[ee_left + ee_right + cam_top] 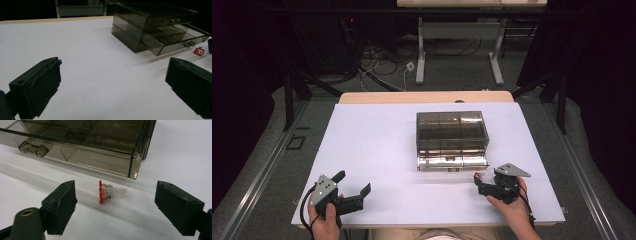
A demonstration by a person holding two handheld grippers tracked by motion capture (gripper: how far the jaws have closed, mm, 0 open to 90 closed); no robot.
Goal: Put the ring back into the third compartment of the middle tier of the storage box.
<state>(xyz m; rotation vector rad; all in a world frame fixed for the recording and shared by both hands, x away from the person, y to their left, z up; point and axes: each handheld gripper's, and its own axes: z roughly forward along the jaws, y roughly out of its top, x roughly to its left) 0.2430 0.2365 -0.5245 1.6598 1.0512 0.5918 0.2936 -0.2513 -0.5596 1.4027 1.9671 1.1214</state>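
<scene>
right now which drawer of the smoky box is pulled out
The bottom drawer of the smoky box: its front juts out toward the person, while the drawer above sits flush.

The high view looks forward and down over the whole table [377, 150]. Both gripper views sit low and close above it, facing the smoky drawer box [452, 140], which all three share; the right one sits nearest.
</scene>
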